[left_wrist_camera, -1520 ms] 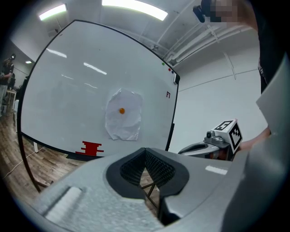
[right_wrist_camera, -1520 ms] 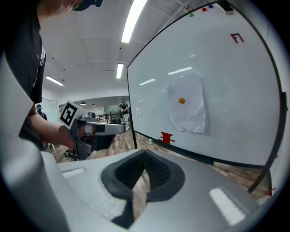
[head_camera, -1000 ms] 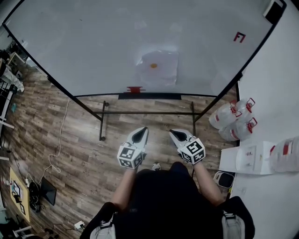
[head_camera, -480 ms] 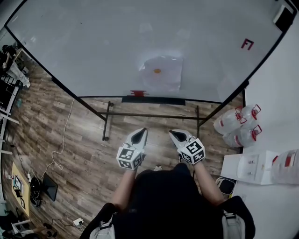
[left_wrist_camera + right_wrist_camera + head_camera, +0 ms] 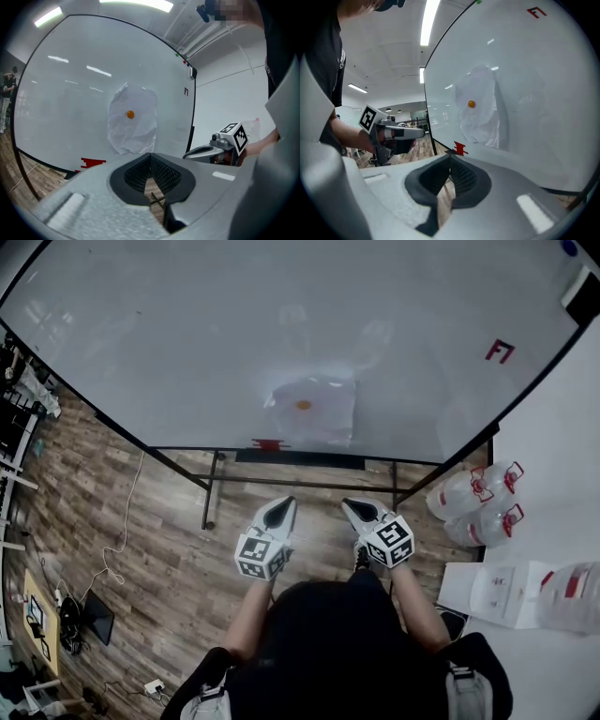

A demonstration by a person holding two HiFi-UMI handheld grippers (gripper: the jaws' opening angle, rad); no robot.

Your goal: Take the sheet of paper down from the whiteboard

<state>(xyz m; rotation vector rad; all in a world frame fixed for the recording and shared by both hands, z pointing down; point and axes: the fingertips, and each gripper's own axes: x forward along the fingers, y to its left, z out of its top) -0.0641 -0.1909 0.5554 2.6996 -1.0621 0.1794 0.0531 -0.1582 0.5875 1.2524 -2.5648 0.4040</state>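
A crumpled white sheet of paper (image 5: 311, 411) hangs low on the whiteboard (image 5: 187, 343), pinned by a small orange magnet (image 5: 304, 405). The same paper (image 5: 132, 119) with the magnet (image 5: 130, 114) lies straight ahead in the left gripper view, and the paper (image 5: 480, 108) shows to the right in the right gripper view. My left gripper (image 5: 280, 511) and right gripper (image 5: 356, 510) are side by side in front of my body, well short of the board. Both have their jaws shut with nothing between them.
The whiteboard stands on a black frame (image 5: 300, 481) over a wood floor. Water jugs (image 5: 473, 500) and a white table (image 5: 548, 474) are at the right. A red marking (image 5: 500, 352) is on the board's right side. Cables and clutter (image 5: 70, 610) lie at the left.
I have stepped closer to the whiteboard; it and the paper sit lower and larger in the head view. Both grippers moved forward together, still shut.
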